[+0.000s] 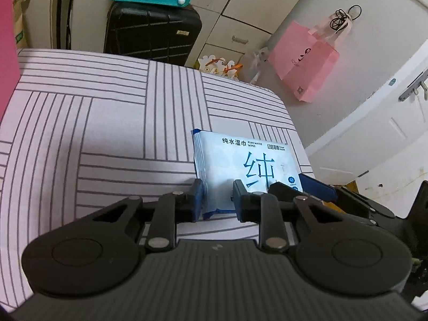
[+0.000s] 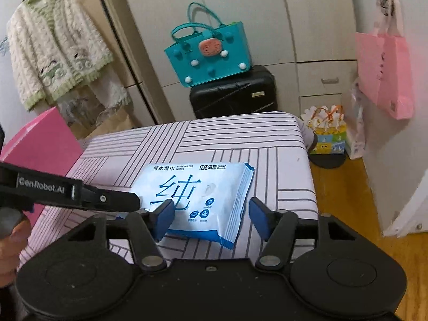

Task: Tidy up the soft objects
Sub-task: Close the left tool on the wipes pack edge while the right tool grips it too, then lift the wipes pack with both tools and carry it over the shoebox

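A stack of flat blue-and-white wet wipe packs lies on the striped bed, near its right edge. My left gripper is open, its fingers straddling the near left corner of the stack. In the right wrist view the wipe packs lie between the open fingers of my right gripper, which straddle the near right part of the stack. The left gripper's finger reaches in from the left and touches the pack's left edge. The right gripper's blue pad shows in the left wrist view at the pack's right.
A pink box stands at the bed's left. A black suitcase with a teal bag on top stands beyond the bed's far end. A pink bag hangs on the wall at right. Wooden floor lies right of the bed.
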The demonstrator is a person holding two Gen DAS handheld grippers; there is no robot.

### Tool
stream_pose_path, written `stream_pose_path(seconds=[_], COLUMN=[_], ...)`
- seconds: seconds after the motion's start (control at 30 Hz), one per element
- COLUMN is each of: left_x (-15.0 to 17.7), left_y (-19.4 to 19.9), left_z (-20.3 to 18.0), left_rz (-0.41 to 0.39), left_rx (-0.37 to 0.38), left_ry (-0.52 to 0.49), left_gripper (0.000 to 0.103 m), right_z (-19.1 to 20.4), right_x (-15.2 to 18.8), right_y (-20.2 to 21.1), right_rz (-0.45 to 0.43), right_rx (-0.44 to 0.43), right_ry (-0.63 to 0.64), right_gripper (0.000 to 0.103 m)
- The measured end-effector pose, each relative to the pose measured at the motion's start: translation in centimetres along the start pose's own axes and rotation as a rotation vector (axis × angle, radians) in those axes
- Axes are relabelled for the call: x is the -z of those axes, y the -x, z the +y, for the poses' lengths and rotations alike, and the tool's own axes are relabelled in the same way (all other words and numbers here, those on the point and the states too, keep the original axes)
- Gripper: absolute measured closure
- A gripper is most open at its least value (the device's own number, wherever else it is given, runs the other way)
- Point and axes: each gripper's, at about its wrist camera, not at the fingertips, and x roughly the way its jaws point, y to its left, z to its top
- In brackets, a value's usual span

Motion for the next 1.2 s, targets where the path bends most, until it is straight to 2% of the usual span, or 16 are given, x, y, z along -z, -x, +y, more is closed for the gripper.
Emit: stream_pose_path(seconds=[0.03, 0.07, 0.2, 0.37, 0.5, 0.7, 0.8, 0.97, 1.2], left_x=[0.1, 0.2, 1.1, 2.4, 3.2, 4.3, 4.9, 5.9, 7.4], left_y=[0.0, -0.1, 0.0, 0.8, 1.9, 4.4, 5.8, 7.9, 10.8], left_z=[0.0, -0.1, -1.0, -2.1, -2.6, -2.8, -3.0, -3.0, -1.9], left_rz=[-0.008, -0.019, -0.071, -0.117, -0.104, -0.098, -0.097, -0.090, -0.095], left_rx=[0.001, 0.001, -0.033, -0.067, -0.058, -0.037, -0.060, -0.087, -0.074], left_ry=[0.013, 0.026, -0.018, -0.077, -0.108, -0.154, -0.191, -0.222, -0.241], left_gripper=[0.079, 0.079, 0.078, 0.079, 0.078, 0.079, 0.079, 0.079, 0.079], right_z=[0.0, -0.2, -0.5, 0.6, 1.7, 2.5, 3.3, 5.2, 7.5], right_x=[0.0, -0.1, 0.2, 1.0, 1.3, 2.1, 2.5, 3.2, 4.1], right_y=[0.0, -0.1, -0.5, 0.0, 0.9, 2.6, 3.6, 4.8, 6.7], right_rz=[-0.002, 0.000, -0.017, -0.044, -0.047, -0.043, -0.043, -0.013, 0.003], right_rx=[-0.005, -0.036, -0.057, -0.024, 0.009, -0.010, -0.028, -0.048, -0.072], right_ry=[-0.003, -0.024, -0.035, -0.003, 0.021, 0.003, 0.002, 0.056, 0.109], right_gripper=[0.054, 0.058, 0.061, 0.064, 0.066, 0.066, 0.065, 0.064, 0.063])
